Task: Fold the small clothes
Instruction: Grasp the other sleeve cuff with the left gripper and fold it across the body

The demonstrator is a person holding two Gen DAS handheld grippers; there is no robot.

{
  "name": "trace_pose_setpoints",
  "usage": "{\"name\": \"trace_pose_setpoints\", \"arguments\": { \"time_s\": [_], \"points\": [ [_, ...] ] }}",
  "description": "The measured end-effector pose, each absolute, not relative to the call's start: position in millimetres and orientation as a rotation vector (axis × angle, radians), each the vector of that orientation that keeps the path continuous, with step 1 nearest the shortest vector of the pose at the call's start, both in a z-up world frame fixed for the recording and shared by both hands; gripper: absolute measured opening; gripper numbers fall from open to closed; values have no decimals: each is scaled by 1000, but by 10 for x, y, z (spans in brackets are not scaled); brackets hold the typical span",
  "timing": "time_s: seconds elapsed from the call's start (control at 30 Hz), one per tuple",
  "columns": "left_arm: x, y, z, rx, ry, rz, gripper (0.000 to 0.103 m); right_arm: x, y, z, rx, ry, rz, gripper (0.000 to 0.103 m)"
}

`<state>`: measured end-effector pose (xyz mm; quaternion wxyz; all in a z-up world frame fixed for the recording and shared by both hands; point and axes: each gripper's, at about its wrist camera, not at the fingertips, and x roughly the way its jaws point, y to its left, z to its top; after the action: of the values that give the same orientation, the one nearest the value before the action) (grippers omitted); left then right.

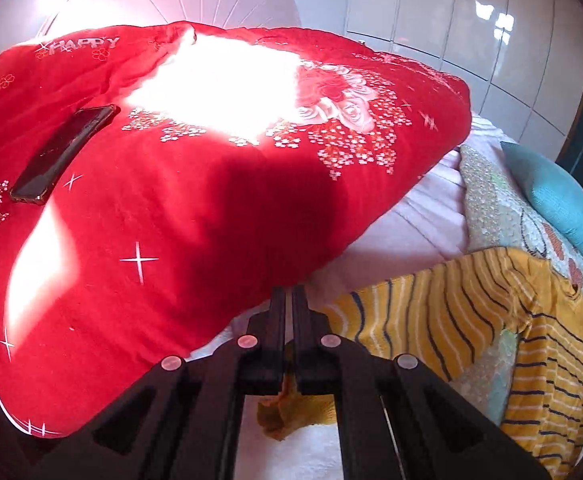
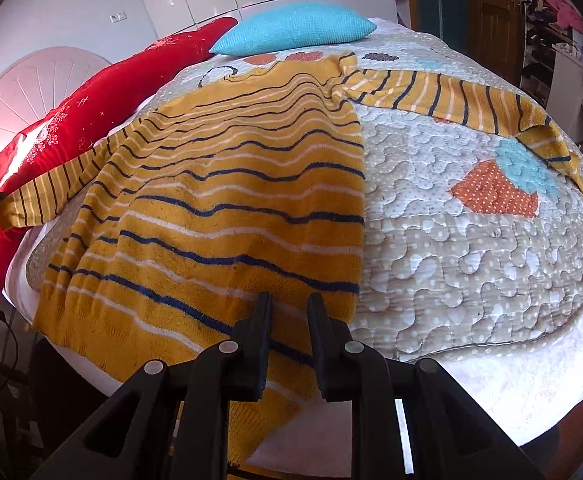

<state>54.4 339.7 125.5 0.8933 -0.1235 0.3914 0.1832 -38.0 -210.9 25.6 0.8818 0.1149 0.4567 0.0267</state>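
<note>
A mustard-yellow striped knit sweater (image 2: pixel 227 184) lies spread on the quilted bedspread (image 2: pixel 471 248), one sleeve stretched to the far right (image 2: pixel 471 100), the other to the left (image 2: pixel 39 196). My right gripper (image 2: pixel 289 300) is slightly open over the sweater's lower hem, its fingers resting on the fabric. My left gripper (image 1: pixel 287 292) is shut, pinching the cuff of the left sleeve (image 1: pixel 291 408), whose yellow fabric hangs below the fingers. The sweater also shows in the left wrist view (image 1: pixel 471 312) at the right.
A big red floral pillow (image 1: pixel 171 200) fills the left, with a dark phone (image 1: pixel 63 152) lying on it. A teal cushion (image 2: pixel 295 28) sits at the bed's far side. White wardrobe doors (image 1: pixel 451 20) stand behind. The bed edge (image 2: pixel 531 380) is close in front.
</note>
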Motion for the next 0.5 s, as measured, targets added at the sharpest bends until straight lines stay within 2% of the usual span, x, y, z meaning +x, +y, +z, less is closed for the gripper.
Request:
{"name": "trace_pose_setpoints", "arguments": {
  "time_s": [0.23, 0.5],
  "points": [
    [886, 2265, 1663, -224, 802, 139, 3, -435, -2168, 180, 290, 919, 79, 20],
    [1464, -167, 2002, -96, 786, -252, 3, -682, -2474, 151, 417, 881, 104, 20]
  ]
}}
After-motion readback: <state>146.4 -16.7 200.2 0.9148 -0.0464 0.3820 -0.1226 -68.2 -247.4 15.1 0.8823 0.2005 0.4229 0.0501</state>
